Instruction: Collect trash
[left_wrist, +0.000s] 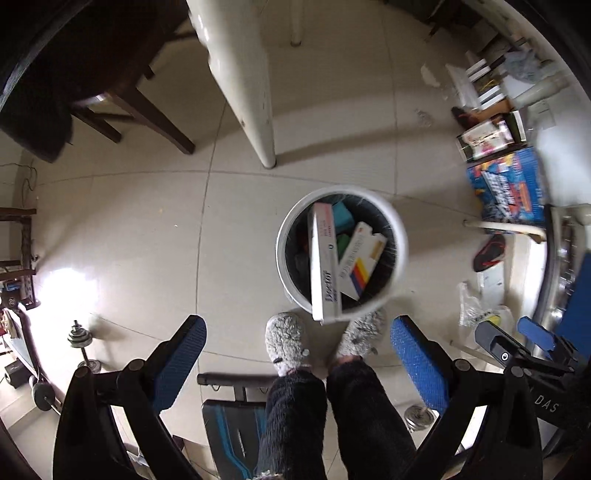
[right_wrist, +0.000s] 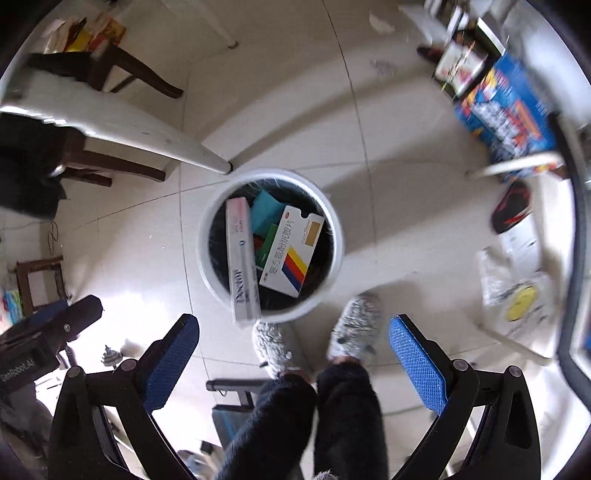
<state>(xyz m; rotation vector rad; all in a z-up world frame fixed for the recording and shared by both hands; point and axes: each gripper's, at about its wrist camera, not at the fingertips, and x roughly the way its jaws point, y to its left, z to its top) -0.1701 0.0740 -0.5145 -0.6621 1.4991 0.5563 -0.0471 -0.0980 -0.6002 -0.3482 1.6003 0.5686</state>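
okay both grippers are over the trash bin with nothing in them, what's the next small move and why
Probably swing the right gripper toward the crumpled plastic bag on the floor. Both it and the left gripper are open and empty, and the white bin already holds boxes.

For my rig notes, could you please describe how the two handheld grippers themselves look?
Both match: the left gripper and right gripper have black linkage arms with round pivot bolts and blue, finely textured finger pads. White lettering marks the bodies. No cables or sleeves show.

— What sits under the boxes in the white bin (right_wrist: 334, 266)?
— Dark, perhaps a liner — can't tell. The blue carton (right_wrist: 506, 110) smears into blur, print unreadable.
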